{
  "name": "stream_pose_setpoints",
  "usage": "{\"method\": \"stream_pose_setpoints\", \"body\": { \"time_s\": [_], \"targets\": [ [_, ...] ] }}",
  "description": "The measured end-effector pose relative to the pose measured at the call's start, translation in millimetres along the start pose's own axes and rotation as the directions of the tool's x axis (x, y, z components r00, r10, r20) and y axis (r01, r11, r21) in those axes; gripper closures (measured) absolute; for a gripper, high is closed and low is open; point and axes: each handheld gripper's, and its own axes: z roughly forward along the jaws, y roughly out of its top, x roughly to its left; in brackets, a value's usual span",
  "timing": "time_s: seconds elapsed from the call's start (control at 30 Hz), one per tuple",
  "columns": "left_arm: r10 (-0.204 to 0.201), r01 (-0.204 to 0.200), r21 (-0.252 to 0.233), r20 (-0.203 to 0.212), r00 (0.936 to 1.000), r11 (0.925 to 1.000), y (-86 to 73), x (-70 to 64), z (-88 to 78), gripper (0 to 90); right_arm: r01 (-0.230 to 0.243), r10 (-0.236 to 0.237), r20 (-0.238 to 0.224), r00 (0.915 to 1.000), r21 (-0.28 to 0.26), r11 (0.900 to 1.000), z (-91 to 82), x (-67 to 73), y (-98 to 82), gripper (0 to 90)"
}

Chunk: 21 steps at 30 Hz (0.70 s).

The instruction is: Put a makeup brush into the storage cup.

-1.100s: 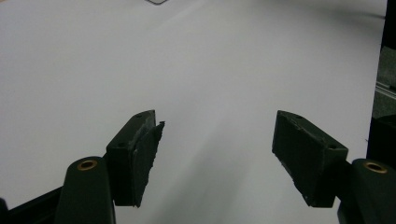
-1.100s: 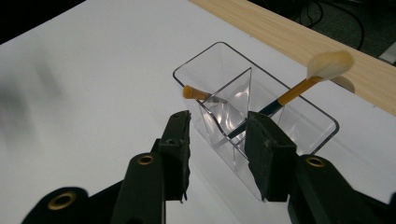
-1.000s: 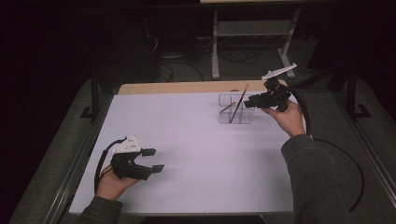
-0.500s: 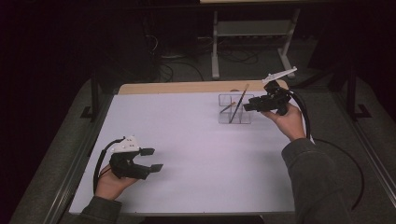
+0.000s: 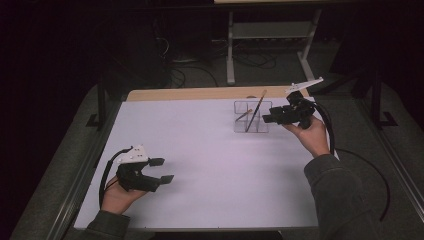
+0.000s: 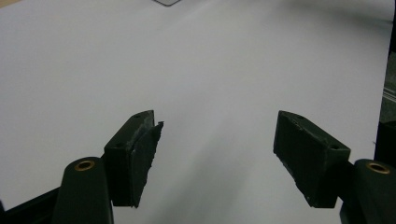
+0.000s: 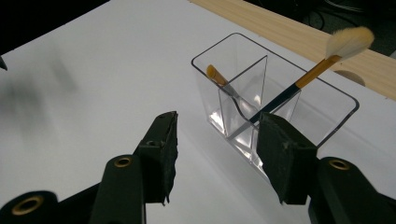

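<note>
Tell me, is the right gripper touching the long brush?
Apart. In the right gripper view, the right gripper has open jaws with nothing between them, and the long brush leans in the clear holder beyond.

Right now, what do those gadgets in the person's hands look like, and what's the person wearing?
Each hand grips a black tool. The left gripper and the right gripper each end in two black jaws faced with rough dark pads, with brass-coloured rivets at the joints. A pale three-cornered plate sits on top of each, and a black cable trails away. The sleeves are dark grey-green.
</note>
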Motion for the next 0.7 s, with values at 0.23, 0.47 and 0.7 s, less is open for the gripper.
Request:
{"method": "stream_pose_setpoints", "body": {
  "time_s": [0.23,0.47,0.7],
  "targets": [
    [-0.005,0.005,-0.003,-0.005,1.0000,1.0000,-0.7,1.0,-0.3,28.9,0.003,-0.003,0.002,1.0000,-0.010,1.000,-0.1,3.5,-5.5,42.7],
    [-0.007,0.007,-0.003,-0.010,0.9999,1.0000,-1.6,2.4,-1.4,28.7,0.010,-0.010,0.004,0.9999,-0.020,1.000,-1.3,7.1,-12.7,39.7],
    [-0.009,0.009,-0.006,-0.016,0.9998,0.9999,-2.0,3.0,-1.9,28.3,0.007,-0.007,0.012,0.9999,-0.035,0.999,-5.0,10.4,-19.6,36.0]
  ]
}}
